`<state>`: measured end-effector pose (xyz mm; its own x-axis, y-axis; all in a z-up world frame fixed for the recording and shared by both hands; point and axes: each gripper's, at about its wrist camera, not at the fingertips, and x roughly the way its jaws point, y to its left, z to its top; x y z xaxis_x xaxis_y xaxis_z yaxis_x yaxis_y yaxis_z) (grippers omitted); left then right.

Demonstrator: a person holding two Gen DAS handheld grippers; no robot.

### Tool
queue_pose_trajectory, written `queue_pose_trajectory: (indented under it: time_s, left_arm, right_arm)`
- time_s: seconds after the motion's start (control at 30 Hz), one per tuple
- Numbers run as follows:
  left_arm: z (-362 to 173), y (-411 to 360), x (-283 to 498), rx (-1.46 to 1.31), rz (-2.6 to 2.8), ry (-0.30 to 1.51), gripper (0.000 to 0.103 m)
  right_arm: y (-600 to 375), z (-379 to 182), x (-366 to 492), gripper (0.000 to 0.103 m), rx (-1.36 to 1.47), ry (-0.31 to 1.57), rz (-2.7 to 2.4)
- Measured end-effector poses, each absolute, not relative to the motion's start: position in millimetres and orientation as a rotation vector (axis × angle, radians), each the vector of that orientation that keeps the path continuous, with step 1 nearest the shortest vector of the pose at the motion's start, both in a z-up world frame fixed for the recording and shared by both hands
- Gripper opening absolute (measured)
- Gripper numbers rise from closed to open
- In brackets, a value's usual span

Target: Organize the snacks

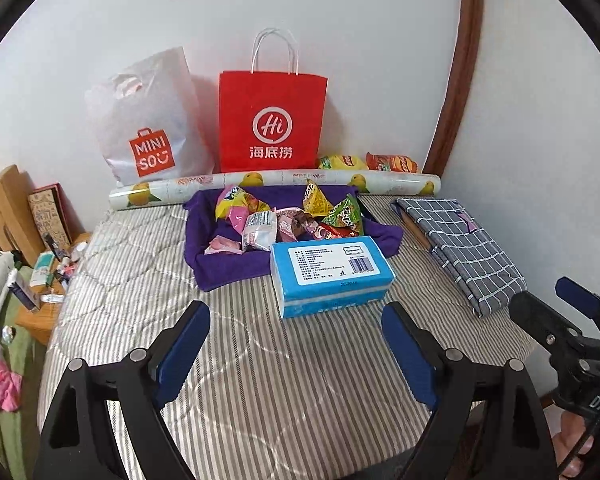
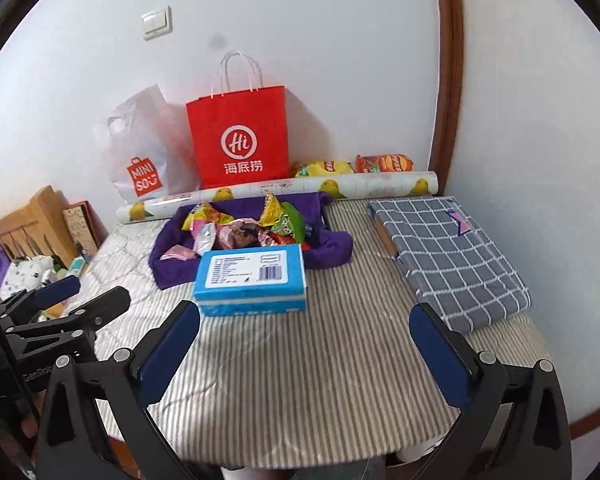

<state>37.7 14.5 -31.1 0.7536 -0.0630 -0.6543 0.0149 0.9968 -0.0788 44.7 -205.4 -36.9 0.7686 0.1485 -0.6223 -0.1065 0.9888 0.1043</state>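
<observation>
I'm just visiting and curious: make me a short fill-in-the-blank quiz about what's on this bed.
1. The snack packets are piled on a ______ cloth.
2. Directly in front of that pile sits a blue tissue pack, and against the wall stands a paper bag coloured ______.
3. The folded fabric to the right has a ______ pattern.
4. The left tongs and the right tongs hold ______.

Missing words: purple; red; checked; nothing

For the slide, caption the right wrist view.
Open right gripper over a striped table, facing a blue box and snacks on purple cloth.
</observation>
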Motion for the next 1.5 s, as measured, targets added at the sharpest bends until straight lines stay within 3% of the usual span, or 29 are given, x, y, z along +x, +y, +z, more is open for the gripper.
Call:
queue_pose_trajectory:
  time_s: [0.6, 1.5]
  left_arm:
    - [-17, 1, -15, -0.077, -0.029, 0.648, 0.087]
    - [-21, 3, -21, -0.099, -0.045, 0.652, 0.087]
  right_arm:
    - [-221, -33, -8, 0.103, 0.08, 0.639, 0.123]
    - [-215, -43, -17, 0.103, 0.087, 0.655, 0.124]
